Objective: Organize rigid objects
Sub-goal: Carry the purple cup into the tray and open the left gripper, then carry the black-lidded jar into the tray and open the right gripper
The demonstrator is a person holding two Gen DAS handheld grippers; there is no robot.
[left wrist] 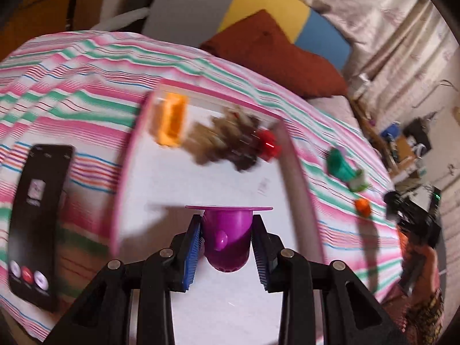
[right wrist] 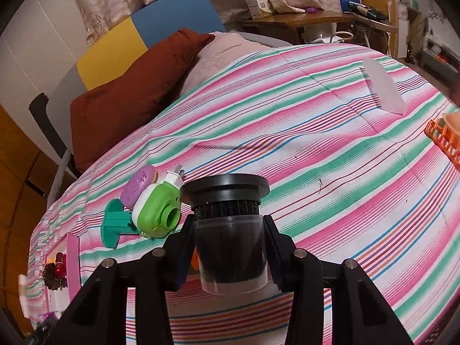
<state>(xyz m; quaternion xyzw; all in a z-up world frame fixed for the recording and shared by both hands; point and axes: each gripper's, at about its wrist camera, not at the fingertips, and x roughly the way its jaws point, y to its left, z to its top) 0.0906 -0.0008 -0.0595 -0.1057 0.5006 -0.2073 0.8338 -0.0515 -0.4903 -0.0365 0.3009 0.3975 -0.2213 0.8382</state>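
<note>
Left wrist view: the left tool (left wrist: 227,240) clamps a purple plastic cup (left wrist: 227,237) between its blue pads, above a pink-rimmed white tray (left wrist: 299,178) on the striped bedspread (left wrist: 72,86), where a blurred orange piece (left wrist: 171,119), brown pieces (left wrist: 227,141) and a red piece (left wrist: 268,142) lie at the tray's far end and a phone (left wrist: 37,218) lies left of it. Right wrist view: the right tool (right wrist: 230,247) grips a black cylinder in a clear cup (right wrist: 231,241), above the bedspread, with a green plug-in device (right wrist: 156,211), a teal spool (right wrist: 115,222) and a purple oval (right wrist: 138,185) touching just left.
</note>
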